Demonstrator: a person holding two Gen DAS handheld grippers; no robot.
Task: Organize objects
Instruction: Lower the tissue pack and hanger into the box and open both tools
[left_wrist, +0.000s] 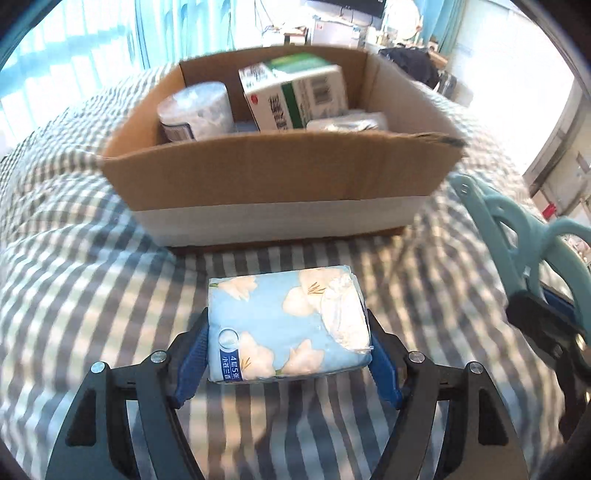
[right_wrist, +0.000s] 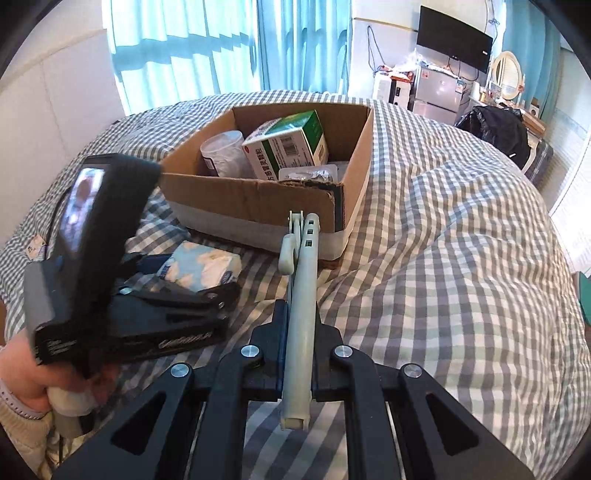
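My left gripper (left_wrist: 288, 332) is shut on a blue flowered tissue pack (left_wrist: 284, 325), held just above the checked bedspread in front of the cardboard box (left_wrist: 258, 177). The pack also shows in the right wrist view (right_wrist: 203, 269), between the left gripper's fingers. My right gripper (right_wrist: 297, 332) is shut on a pale green plastic clothes hanger (right_wrist: 301, 295), seen edge-on and pointing at the box's near right corner (right_wrist: 332, 206). The hanger also shows at the right of the left wrist view (left_wrist: 517, 236).
The box holds a white-and-green carton (left_wrist: 295, 96), a wrapped paper roll (left_wrist: 195, 110) and a flat silver packet (left_wrist: 347, 123). The checked bedspread (right_wrist: 461, 258) lies all around. Curtains, a fridge, a TV and a black bag stand beyond the bed.
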